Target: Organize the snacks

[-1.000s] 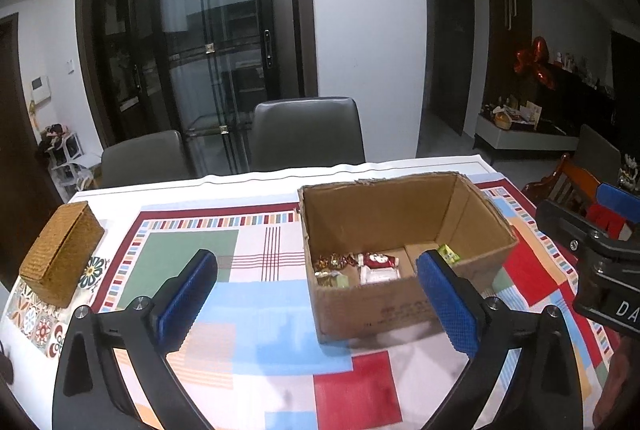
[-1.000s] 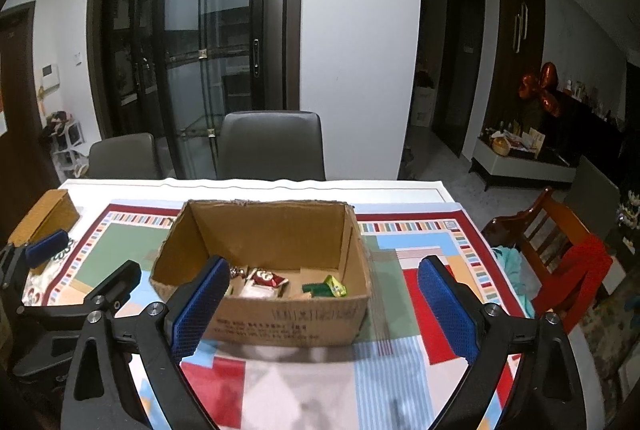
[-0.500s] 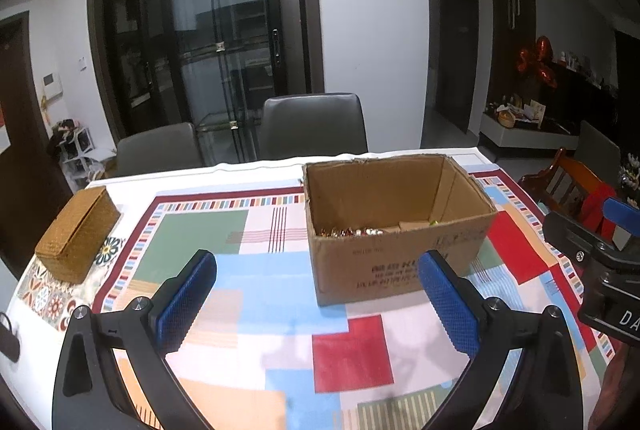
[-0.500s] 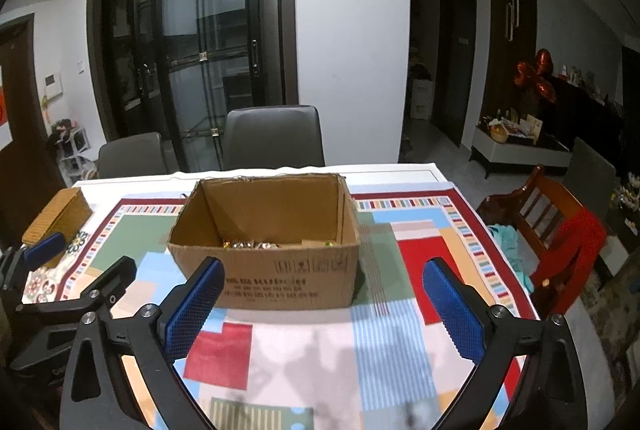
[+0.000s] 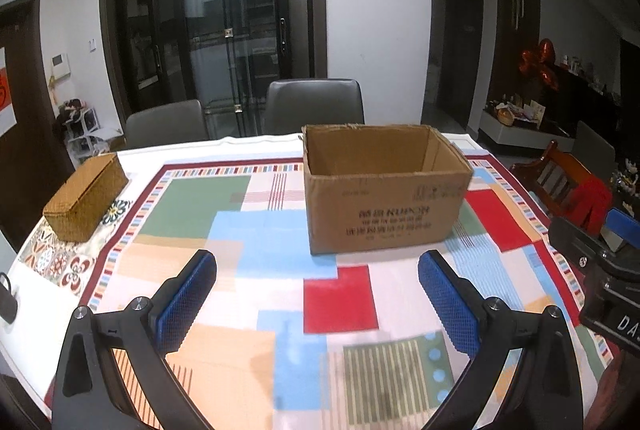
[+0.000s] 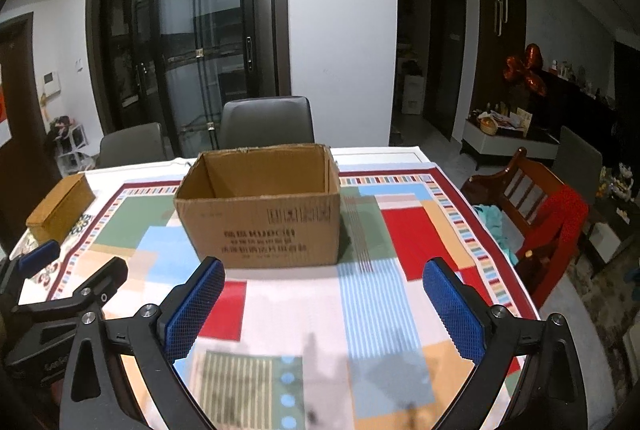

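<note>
- Left gripper (image 5: 316,284): jaws spread wide, nothing between the blue pads (image 5: 186,300); held above the near part of the table, pointed at the box
- Right gripper (image 6: 322,290): likewise spread and empty, blue pads (image 6: 454,312) level; it shows at the right edge of the left view, so the two sit side by side
- Cardboard box (image 5: 384,189): open-topped, upright on the far centre of the cloth, printed side facing near; the snacks are presumably inside, but the near wall hides the floor of the box from both cameras
- Woven box (image 5: 86,197): lidded, far left of the table, well apart from the cardboard box
- Risk: reaching in blind from this low angle could catch a finger on the box rim and shove or tip the light box; the two grippers, close together, could also knock each other
- Tablecloth (image 5: 256,242): colour-block pattern, striped border, lying flat
- Room: two grey chairs (image 6: 266,121) at the far edge, dark glass doors (image 6: 192,41) behind, wooden chair (image 6: 532,205) with red cloth at right
</note>
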`<action>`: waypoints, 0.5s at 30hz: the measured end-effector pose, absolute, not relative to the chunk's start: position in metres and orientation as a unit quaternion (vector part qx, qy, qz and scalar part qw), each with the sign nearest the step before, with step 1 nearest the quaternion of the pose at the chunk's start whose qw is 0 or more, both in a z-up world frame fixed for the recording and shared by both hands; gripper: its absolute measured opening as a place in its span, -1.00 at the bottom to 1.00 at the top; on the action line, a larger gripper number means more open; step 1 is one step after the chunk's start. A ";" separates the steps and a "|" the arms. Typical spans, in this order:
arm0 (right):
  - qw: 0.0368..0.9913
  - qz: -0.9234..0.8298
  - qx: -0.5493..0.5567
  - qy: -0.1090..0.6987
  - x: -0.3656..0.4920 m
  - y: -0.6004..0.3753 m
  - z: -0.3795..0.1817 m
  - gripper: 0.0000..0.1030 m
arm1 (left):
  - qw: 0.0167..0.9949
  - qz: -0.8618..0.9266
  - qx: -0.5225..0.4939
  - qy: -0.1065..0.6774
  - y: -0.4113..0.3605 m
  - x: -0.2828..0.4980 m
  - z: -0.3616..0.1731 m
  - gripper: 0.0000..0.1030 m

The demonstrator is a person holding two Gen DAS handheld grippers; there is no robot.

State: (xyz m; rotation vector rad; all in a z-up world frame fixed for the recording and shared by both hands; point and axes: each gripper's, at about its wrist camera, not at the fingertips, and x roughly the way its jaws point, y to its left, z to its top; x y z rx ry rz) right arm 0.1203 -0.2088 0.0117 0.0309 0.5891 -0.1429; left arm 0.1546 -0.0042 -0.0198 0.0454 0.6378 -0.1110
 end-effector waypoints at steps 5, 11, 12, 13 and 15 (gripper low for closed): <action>0.954 -0.075 0.017 0.290 0.094 -0.211 0.005 0.96 | 0.945 -0.059 0.014 0.322 -0.002 0.129 -0.024 0.99; 0.952 -0.076 0.026 0.296 0.067 -0.217 0.000 0.96 | 0.942 -0.057 0.013 0.330 -0.001 0.101 -0.030 0.99; 0.952 -0.075 0.028 0.296 0.061 -0.216 0.000 0.96 | 0.942 -0.056 0.014 0.330 -0.002 0.096 -0.031 0.99; 0.952 -0.075 0.029 0.296 0.056 -0.216 -0.001 0.96 | 0.942 -0.054 0.014 0.330 -0.002 0.091 -0.031 0.99; 0.953 -0.075 0.029 0.293 0.044 -0.215 -0.002 0.96 | 0.942 -0.050 0.012 0.331 -0.002 0.083 -0.031 0.99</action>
